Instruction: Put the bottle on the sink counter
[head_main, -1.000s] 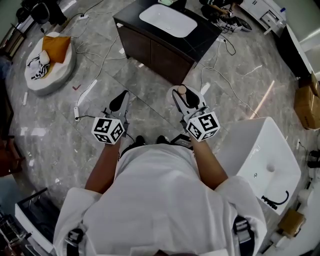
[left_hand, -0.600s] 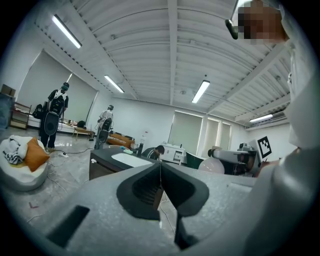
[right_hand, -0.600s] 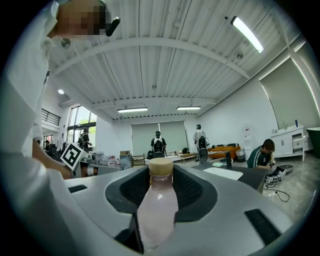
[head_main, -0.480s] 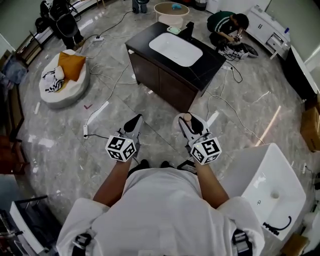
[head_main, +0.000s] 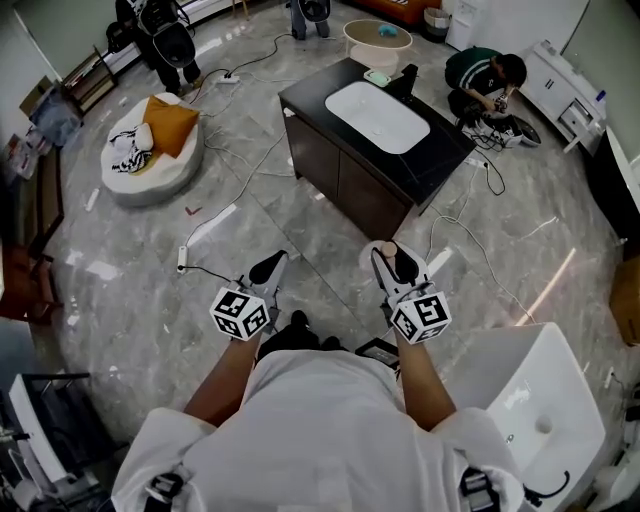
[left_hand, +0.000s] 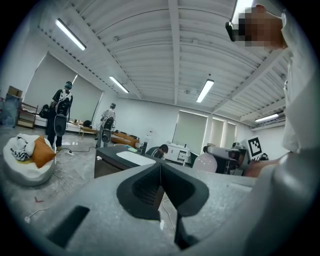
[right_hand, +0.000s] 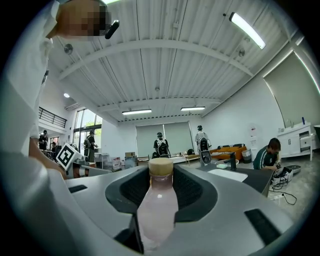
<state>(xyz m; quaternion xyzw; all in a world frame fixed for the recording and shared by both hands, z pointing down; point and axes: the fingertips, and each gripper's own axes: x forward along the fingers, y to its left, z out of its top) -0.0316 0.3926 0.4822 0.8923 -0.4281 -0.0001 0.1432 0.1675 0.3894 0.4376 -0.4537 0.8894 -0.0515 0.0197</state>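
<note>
- Standing on the grey marble floor (head_main: 300, 215), the person holds the right gripper (head_main: 396, 264) out front, its jaws clamped on a pale pink bottle (head_main: 387, 249). From the head view only the bottle's tan cap and a bit of its neck show.
- The right gripper view gives the rest: the bottle (right_hand: 159, 205) stands upright between the two dark pads, cap up, squeezed round its body.
- The left gripper (head_main: 266, 270) carries nothing, and its own view shows the jaws pressed flat together.
- The sink counter (head_main: 440, 165), a black top with a white basin (head_main: 378, 116) and a black faucet (head_main: 408, 78), stands well ahead of both grippers, well apart from the bottle.
- Open floor lies between them, crossed by thin cables (head_main: 480, 250).
- A seated person (head_main: 490, 78) is just beyond the counter's right end.
- A round white beanbag (head_main: 140, 175) with an orange cushion (head_main: 170, 125) sits far left.
- A white freestanding washbasin (head_main: 530, 390) is close at the holder's right.
</note>
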